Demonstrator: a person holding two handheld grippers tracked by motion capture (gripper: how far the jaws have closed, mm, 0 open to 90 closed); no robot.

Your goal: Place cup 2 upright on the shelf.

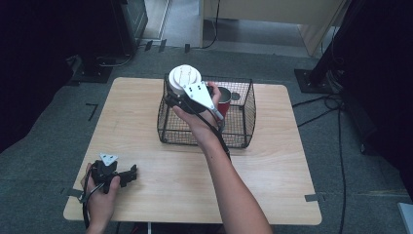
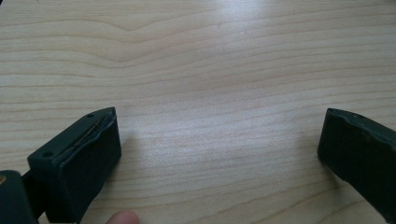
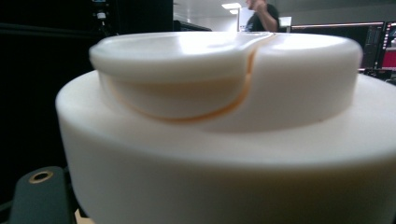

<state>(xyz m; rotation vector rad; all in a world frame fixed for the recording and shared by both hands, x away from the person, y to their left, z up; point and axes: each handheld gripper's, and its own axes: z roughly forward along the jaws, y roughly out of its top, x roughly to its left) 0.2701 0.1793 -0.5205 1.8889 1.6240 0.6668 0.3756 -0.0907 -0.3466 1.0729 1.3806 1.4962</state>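
- High view: your right gripper (image 1: pixel 181 95) pinches the smooth white round lid (image 1: pixel 185 78) above the wire basket's (image 1: pixel 242 139) left rim.
- Left gripper (image 1: pixel 127 174) rests spread on bare woodgrain table (image 1: pixel 272 180).

A red cup (image 1: pixel 225 101) sits inside the wire basket (image 1: pixel 243 127) on the table (image 1: pixel 272 161).

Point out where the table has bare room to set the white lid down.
Bare wood lies left of the basket, right of it, and along the near edge between the left gripper and the forearm. The basket itself is crowded by the red cup.
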